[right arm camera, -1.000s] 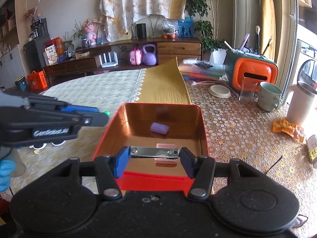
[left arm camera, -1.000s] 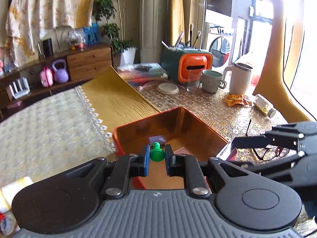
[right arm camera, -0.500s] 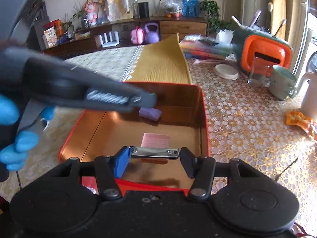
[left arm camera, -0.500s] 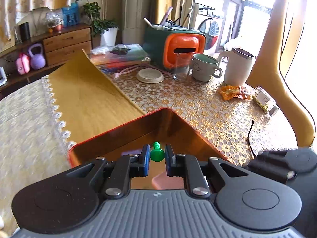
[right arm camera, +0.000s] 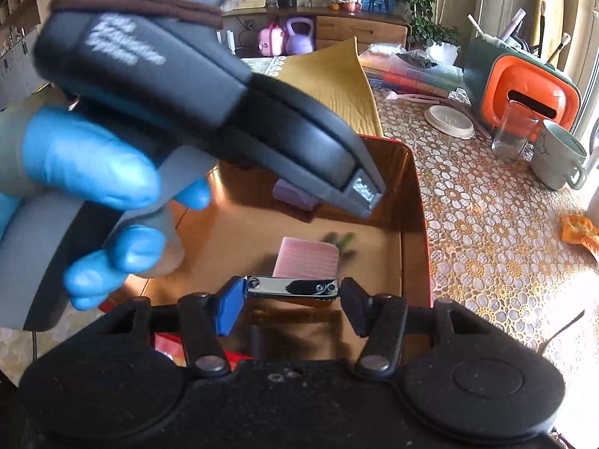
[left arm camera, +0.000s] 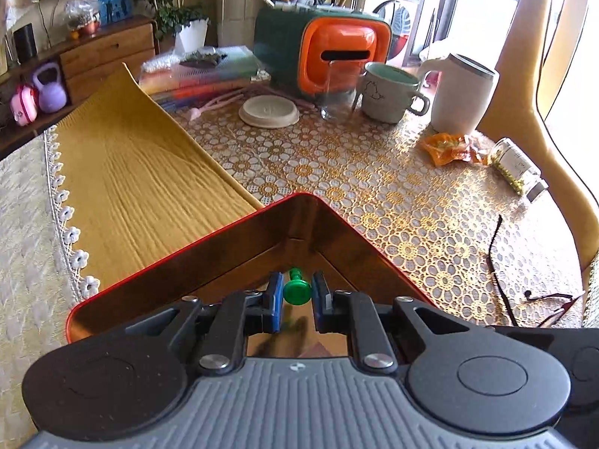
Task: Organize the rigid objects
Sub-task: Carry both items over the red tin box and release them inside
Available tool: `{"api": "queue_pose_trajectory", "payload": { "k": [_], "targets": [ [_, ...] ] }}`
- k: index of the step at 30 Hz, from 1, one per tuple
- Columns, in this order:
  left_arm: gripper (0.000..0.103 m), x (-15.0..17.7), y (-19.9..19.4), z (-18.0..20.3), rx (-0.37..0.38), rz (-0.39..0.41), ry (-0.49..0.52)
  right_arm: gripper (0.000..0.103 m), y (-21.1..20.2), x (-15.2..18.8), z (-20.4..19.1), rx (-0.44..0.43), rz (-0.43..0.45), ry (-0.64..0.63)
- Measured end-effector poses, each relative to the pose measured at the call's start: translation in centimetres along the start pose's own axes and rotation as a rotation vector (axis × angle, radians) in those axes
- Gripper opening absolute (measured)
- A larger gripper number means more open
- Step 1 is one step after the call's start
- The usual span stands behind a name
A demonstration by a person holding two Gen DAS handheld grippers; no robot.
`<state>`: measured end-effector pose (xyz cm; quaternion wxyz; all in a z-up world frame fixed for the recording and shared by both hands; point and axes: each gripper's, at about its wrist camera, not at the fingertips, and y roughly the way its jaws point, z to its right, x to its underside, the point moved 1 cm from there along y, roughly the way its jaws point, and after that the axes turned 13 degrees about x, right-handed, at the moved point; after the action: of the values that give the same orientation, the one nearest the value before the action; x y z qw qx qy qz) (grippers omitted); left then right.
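Left gripper (left arm camera: 295,292): clenched on a small green peg (left arm camera: 296,289). The peg sits crosswise between the blue pad and the dark pad, its wide end pinched, its narrow tip pointing away from me. It hangs above the far inner corner of the red tin (left arm camera: 194,241), over the shiny copper-coloured floor, not touching it as far as I can tell.

Right gripper (right arm camera: 292,293): grasping a flat chrome metal piece (right arm camera: 292,288) end to end, one short end against each pad, held level. It is above the near part of the same tin (right arm camera: 421,224), clear of the floor.

In the right wrist view my left tool crosses the upper left of the frame, my blue-gloved hand (right arm camera: 93,179) around its handle, its tip reaching over the tin's middle.

Already lying on the tin floor: a pink ribbed block (right arm camera: 307,258) just beyond the metal piece, and a lilac block (right arm camera: 292,196) further back, partly hidden behind the left tool's tip. A blurred green reflection shows on the floor beside the pink block.

The tin stands on a lace-patterned tablecloth (left arm camera: 374,172), beside a yellow cloth (left arm camera: 142,187).
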<state>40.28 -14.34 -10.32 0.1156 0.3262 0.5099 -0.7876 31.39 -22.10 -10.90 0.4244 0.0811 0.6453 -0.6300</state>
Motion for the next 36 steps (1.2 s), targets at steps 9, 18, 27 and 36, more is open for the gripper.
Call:
{"api": "queue_pose_trajectory", "payload": {
  "k": [9, 18, 27, 36],
  "targets": [
    [0.016, -0.1, 2.2, -0.4, -0.01, -0.076, -0.009, 0.056, 0.9, -0.3, 0.0, 0.017, -0.012, -0.01],
    [0.016, -0.3, 2.4, -0.8, -0.002, -0.083, -0.038, 0.057, 0.9, -0.4, 0.2, 0.018, -0.012, -0.002],
    [0.016, 0.4, 1.5, -0.9, -0.013, -0.079, -0.042, 0.06, 0.3, -0.3, 0.5, 0.029, -0.01, 0.017],
    [0.026, 1.2, -1.3, -0.3, 0.01, -0.04, -0.039, 0.062, -1.4, 0.0, 0.4, 0.042, 0.01, 0.044]
  ]
}}
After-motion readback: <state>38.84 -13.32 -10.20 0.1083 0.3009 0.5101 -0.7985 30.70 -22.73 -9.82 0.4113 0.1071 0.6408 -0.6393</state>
